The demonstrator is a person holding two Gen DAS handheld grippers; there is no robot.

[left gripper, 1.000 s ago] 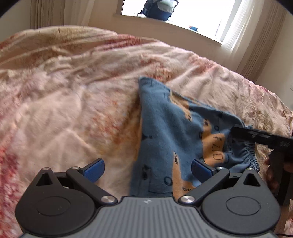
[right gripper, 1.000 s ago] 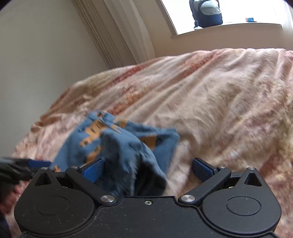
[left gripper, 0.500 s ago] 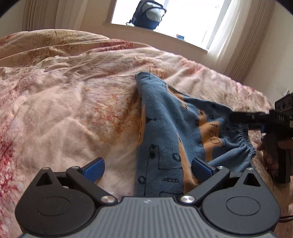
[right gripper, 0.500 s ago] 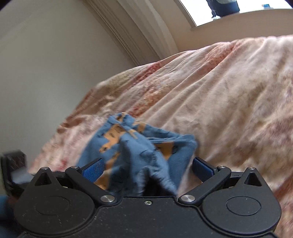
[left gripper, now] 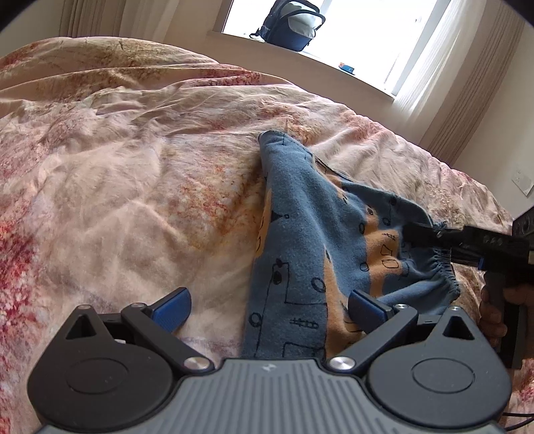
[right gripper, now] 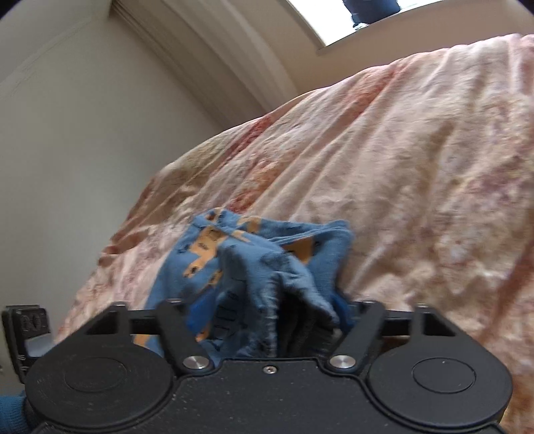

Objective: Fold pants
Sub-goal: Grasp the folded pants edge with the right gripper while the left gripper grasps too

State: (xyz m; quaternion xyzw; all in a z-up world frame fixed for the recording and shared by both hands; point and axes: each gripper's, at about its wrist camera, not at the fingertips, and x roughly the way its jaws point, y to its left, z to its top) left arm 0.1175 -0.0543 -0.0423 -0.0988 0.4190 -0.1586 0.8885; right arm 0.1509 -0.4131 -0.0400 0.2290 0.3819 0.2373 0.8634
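Small blue pants (left gripper: 310, 240) with orange and black prints lie on a pink flowered bedspread (left gripper: 133, 187). My left gripper (left gripper: 267, 305) is open; one pants edge lies between its fingers, near the right blue pad (left gripper: 365, 308). My right gripper (right gripper: 268, 308) is shut on the bunched elastic waistband of the pants (right gripper: 267, 267). It also shows in the left wrist view (left gripper: 414, 232) at the right, gripping the waistband. The right gripper's pads are hidden by cloth.
The bedspread (right gripper: 417, 173) is wrinkled and fills most of both views. A window sill with a dark backpack (left gripper: 292, 25) lies beyond the bed. Curtains (left gripper: 480, 86) hang at the right. A bare wall (right gripper: 66, 150) stands left of the bed.
My right gripper has closed on the waistband; it was open around the cloth before. My left gripper has shifted a little, and the pants lie more between its fingers.
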